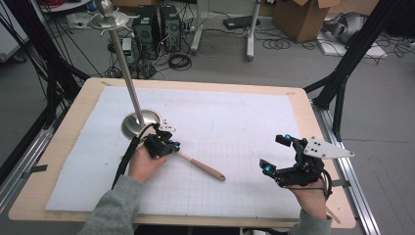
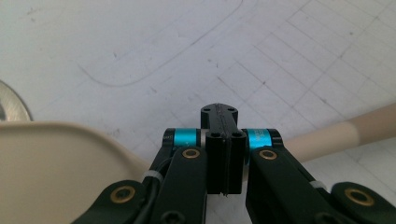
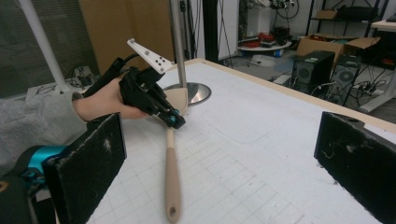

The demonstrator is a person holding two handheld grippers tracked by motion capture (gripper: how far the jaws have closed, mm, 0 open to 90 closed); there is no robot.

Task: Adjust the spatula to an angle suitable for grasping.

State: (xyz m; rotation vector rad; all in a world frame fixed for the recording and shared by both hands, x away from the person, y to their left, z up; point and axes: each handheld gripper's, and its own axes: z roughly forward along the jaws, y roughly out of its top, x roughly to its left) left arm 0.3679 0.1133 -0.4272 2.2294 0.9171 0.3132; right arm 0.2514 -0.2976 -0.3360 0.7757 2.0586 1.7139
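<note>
Spoon (image 1: pixel 200 166) lies on the tabletop (image 1: pixel 235 122), neck clamped in the left gripper (image 1: pixel 169 147) for lifting toward the stand (image 1: pixel 128 73) just behind; right gripper (image 1: pixel 275 154) waits, jaws apart.

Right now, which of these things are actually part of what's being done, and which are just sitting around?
In use:
- spatula, beige, lying on the mat
- left gripper, shut on the spatula's neck
- metal stand, with hooks on top, close behind it
- right gripper, open, waiting

Just lying about:
- computer towers
- cardboard box
- cables on the floor
</note>
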